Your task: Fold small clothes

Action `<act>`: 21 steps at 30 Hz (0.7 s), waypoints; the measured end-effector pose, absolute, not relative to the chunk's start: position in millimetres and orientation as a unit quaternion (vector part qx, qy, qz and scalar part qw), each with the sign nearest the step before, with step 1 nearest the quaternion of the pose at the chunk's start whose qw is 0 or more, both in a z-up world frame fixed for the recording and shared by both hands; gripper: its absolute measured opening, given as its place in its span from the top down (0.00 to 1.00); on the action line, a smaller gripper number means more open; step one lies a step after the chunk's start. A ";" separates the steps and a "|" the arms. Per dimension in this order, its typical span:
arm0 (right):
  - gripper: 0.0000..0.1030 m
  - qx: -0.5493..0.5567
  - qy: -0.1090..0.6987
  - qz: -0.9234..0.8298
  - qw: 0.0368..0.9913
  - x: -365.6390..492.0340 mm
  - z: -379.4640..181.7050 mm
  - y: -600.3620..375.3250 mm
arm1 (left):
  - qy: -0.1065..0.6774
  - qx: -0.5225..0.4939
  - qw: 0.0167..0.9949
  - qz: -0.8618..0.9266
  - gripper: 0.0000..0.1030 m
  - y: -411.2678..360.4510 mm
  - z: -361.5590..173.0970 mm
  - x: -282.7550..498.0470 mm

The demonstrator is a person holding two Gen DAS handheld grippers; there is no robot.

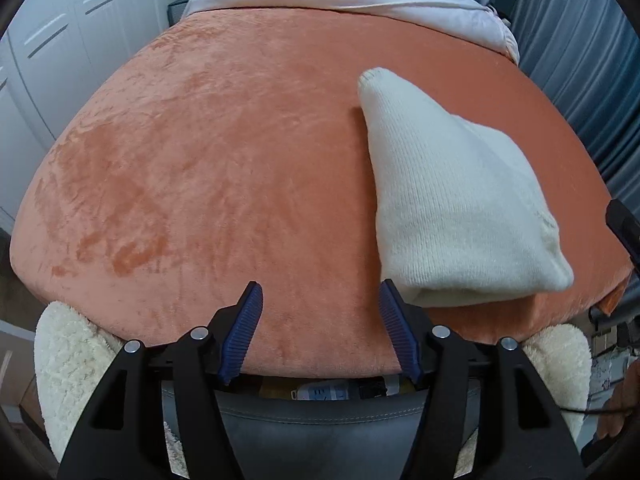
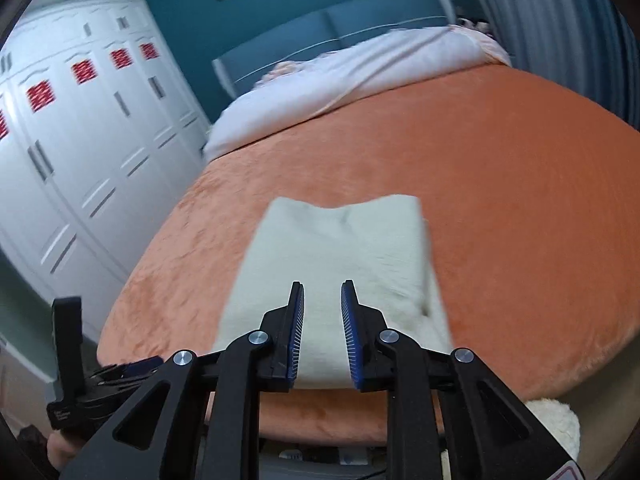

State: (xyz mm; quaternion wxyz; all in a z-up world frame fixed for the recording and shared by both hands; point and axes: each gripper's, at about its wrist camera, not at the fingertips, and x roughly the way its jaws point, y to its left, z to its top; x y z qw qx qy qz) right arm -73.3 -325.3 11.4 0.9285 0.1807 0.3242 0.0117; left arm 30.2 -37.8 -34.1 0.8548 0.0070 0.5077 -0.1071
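Hovering over the near edge of the bed, the left gripper (image 1: 320, 304) has its blue ribbed pads spread well apart with nothing but orange blanket (image 1: 224, 168) showing between them; it grasps nothing. Beneath its black arms, a fluffy cream fleece (image 1: 68, 364) bulges out at both lower corners, and a grey padded surface sits just below the blanket's edge.

Just right of that gripper's right pad (image 1: 394, 328) lies the folded cream knit garment (image 1: 448, 200), a small ribbed piece doubled over on itself, its near folded edge close to the foot of the bed and its narrow end reaching away up the blanket. Whether the pad touches it cannot be told.

From the right wrist view, the right gripper (image 2: 322, 292) holds its jaws narrowly parted, a slim gap between the blue pads, and no cloth is pinched in them; the folded garment (image 2: 340, 248) lies flat beneath and beyond the fingertips, which are released above it. This view is somewhat blurred. At the lower left of that view the other gripper's black body (image 2: 80, 384) shows beside the bed edge.

Farther off, the orange blanket runs up to a rumpled white duvet (image 2: 360, 80) heaped across the head of the bed. Behind it stands a blue padded headboard (image 2: 332, 28) against a teal wall, with white wardrobe doors (image 2: 80, 120) along the left and blue-grey curtains (image 1: 592, 80) on the right.
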 end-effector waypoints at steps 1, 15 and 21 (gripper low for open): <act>0.83 0.171 0.325 0.032 0.930 -63.4 11.3 -310.9 | 0.503 0.004 0.858 -0.103 0.43 -36.7 -29.4 30.0; 0.93 0.175 0.402 0.009 0.899 -57.5 -39.3 -302.9 | 0.500 -0.003 0.859 -0.107 0.37 -44.0 -22.0 30.6; 0.95 0.176 0.448 -0.074 0.874 -67.1 -76.5 -357.4 | 0.499 0.018 0.855 -0.136 0.37 -79.2 -25.3 25.4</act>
